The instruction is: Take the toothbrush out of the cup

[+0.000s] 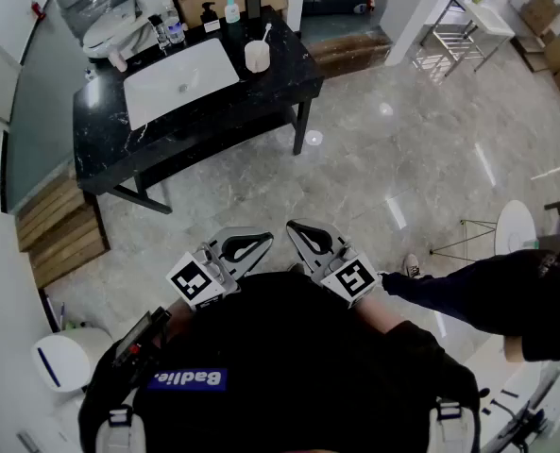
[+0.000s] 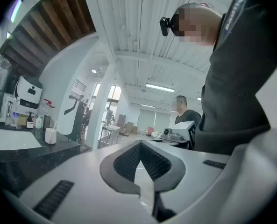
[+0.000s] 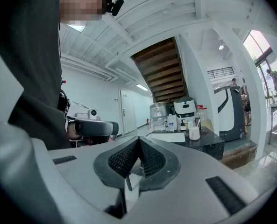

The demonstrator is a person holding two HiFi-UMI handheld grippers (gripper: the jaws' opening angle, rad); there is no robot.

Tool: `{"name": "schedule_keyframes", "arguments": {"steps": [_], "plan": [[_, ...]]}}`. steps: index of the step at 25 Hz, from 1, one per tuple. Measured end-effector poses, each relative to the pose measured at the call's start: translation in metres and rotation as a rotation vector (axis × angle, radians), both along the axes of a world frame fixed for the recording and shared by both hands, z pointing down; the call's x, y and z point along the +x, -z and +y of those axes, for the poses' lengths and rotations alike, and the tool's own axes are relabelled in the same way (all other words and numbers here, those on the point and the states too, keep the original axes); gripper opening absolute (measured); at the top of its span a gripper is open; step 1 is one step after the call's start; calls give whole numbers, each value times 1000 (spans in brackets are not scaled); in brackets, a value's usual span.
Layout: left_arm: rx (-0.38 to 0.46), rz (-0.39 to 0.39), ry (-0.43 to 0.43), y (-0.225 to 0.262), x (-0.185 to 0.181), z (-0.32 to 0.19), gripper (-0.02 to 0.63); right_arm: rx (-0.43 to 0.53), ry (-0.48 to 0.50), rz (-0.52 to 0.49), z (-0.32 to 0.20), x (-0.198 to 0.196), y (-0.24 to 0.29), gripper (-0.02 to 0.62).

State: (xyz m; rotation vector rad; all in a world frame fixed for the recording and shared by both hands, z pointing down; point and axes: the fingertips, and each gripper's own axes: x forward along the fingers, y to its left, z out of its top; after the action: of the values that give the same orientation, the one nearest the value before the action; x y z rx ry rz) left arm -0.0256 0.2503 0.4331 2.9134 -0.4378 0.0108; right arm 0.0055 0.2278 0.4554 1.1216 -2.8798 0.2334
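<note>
Currently, both tools are being held low in the centre of the head view, close against the person's dark top and well apart from the counter (image 1: 100, 130). The left tool (image 1: 245, 245) is being held with its jaws brought together at the tips, and nothing is being gripped between them. In the left gripper view, the ribbed pads (image 2: 126, 162) are being shown meeting in a point, with only floor behind them. The right tool (image 1: 310, 239) is being held the same way, just beside the left one, its jaws closed on nothing. Its own pads (image 3: 124, 158) are being seen touching at the tip in the right gripper view.

The black marble counter is being shown in the upper left of the head view, with a white basin (image 1: 180, 78) set into it. The white cup (image 1: 257, 57) is being seen standing on the counter just to the right of the basin. The toothbrush (image 1: 265, 34) is being carried inside it, leaning out over the rim toward the upper right. Several bottles (image 1: 230, 9) are being shown lined up along the counter's far edge, above the cup. At the right edge of the head view, a second person's dark sleeve (image 1: 487, 291) is being stretched across the pale glossy floor (image 1: 402, 159).
</note>
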Motion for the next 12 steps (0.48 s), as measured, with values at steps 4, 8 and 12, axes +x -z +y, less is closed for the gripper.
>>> {"name": "schedule_keyframes", "arguments": {"steps": [4,8,12], "plan": [[-9,-4,5,-1,-1,-4,9,-1,0,-6,-3,0,1,12],[-7,-3,6,1,0,-5,9,0,7,-7,-4,0,4,12],[-7,-4,8,2,1,-7,9,-1,15,-6,-6,0,4,12]]}}
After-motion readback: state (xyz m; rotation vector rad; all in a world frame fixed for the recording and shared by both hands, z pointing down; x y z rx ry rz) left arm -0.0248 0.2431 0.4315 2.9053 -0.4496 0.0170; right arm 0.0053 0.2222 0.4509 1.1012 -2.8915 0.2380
